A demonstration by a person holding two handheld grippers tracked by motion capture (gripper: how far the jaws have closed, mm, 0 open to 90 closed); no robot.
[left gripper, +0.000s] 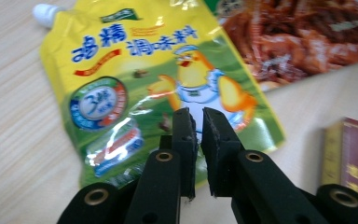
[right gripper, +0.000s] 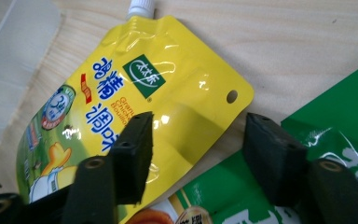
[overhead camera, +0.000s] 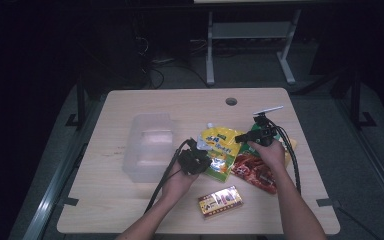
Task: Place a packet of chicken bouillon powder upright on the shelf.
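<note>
Table surface of pale wood grain [overhead camera: 130, 200] carries the items under inspection. Principal item: a glossy yellow spouted pouch printed with a cartoon chicken [overhead camera: 219, 150], lying flat near the table's centre, its white screw cap [right gripper: 141, 6] pointing away from the person. Its right edge overlaps a red-and-green printed food packet [overhead camera: 254, 170]. A clear plastic lidded container [overhead camera: 149, 146] stands to the pouch's left; a small maroon-and-gold carton [overhead camera: 221, 201] lies nearer the person.

Left gripper [left gripper: 199, 122]: jaws nearly closed, a narrow slit between them, nothing held; poised over the pouch's lower corner. Right gripper [right gripper: 196, 140]: jaws spread wide, empty, straddling the pouch's upper right corner near its punched hang hole [right gripper: 231, 96], above the green packet edge.

Assessment of handling: the pouch appears to be soft laminated film, bulging slightly, so probably partly filled and of moderate weight. Its surface is shiny and likely slippery; the body would sag and shift if pinched mid-panel. Recommended hold, in my judgement, is the flat sealed border at the corner by the hang hole, or the rigid neck beneath the cap. A grip on the loose panel risks slip.
</note>
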